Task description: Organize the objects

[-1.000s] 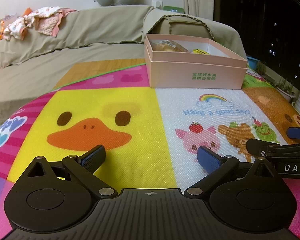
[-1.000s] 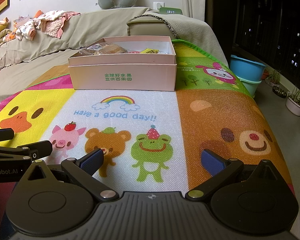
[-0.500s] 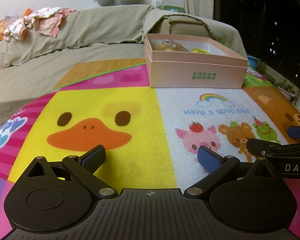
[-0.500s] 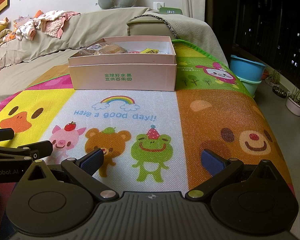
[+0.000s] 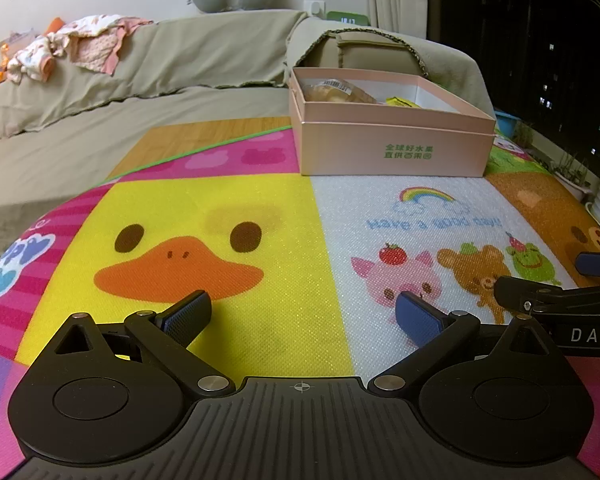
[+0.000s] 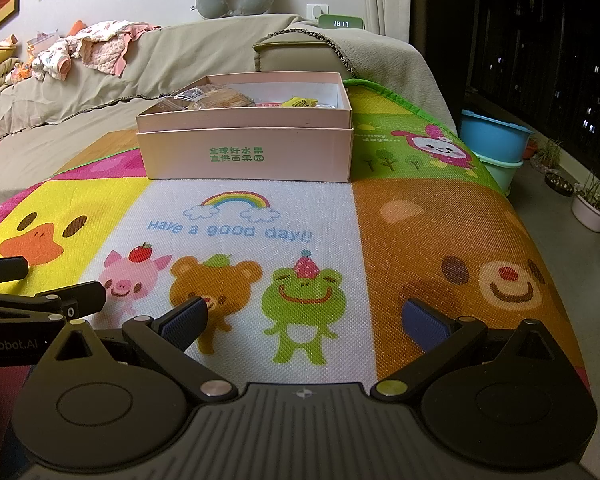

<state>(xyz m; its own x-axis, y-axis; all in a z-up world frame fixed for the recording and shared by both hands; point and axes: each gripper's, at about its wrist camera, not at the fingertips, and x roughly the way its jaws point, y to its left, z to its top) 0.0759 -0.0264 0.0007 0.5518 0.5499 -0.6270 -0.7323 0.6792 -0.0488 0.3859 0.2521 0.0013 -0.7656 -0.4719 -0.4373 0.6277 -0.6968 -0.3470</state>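
Box (image 5: 396,148), pink, lid off, sits at the far edge of the mat (image 5: 260,280), well apart from both grippers. Left wrist view: left gripper (image 5: 302,314) wide open, empty, low over the duck panel; packets (image 5: 336,92) lie inside the box. Right wrist view: right gripper (image 6: 304,316) wide open, empty, over the frog; box (image 6: 248,152) straight ahead, 2 tubs (image 6: 496,144) stacked beyond the mat.

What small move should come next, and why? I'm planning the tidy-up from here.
Probably carry the right gripper forward toward the pink box: both grippers are open and empty, low over the mat, and the only loose items visible lie inside it.
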